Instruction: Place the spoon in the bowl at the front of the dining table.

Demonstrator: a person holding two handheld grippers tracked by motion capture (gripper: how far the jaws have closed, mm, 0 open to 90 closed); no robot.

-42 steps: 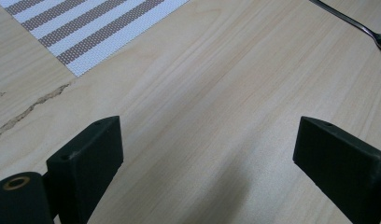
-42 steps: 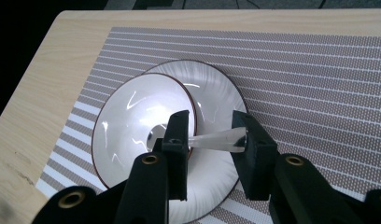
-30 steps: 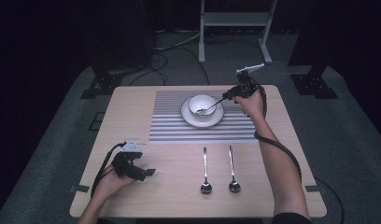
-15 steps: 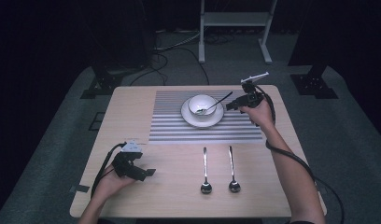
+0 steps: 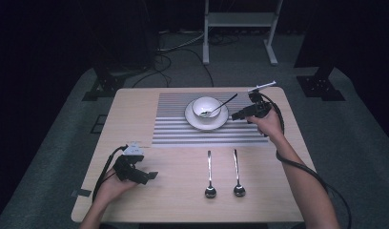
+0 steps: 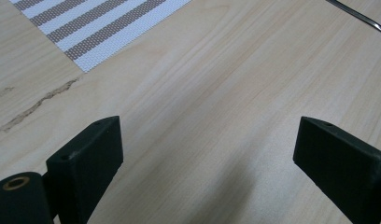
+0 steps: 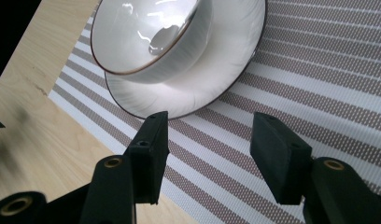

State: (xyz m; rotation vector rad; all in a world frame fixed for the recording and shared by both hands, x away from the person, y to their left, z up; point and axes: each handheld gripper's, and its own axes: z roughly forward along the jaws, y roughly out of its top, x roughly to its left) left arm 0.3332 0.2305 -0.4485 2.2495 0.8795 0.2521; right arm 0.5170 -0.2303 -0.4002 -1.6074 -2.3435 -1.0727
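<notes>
Backing off from the white ceramic bowl [image 5: 206, 107] with its long-handled metal spoon [image 5: 220, 105] left inside, the right gripper [image 5: 237, 115] has just been opening its jaws on nothing, while the left gripper [image 5: 151, 175] rests released and empty on the pale wooden table [image 5: 178, 195]

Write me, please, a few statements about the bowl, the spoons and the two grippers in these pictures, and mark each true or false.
1. The bowl sits on a plate on the striped mat. True.
2. A spoon leans in the bowl with its handle over the rim. True.
3. The right gripper is clamped on that spoon's handle. False: its jaws have just been opening and nothing is between them.
4. Three spoons lie on the bare table in front of the mat. False: two lie there, a left one and a right one.
5. The left gripper holds a spoon. False: its jaws stand open over bare wood.
</notes>
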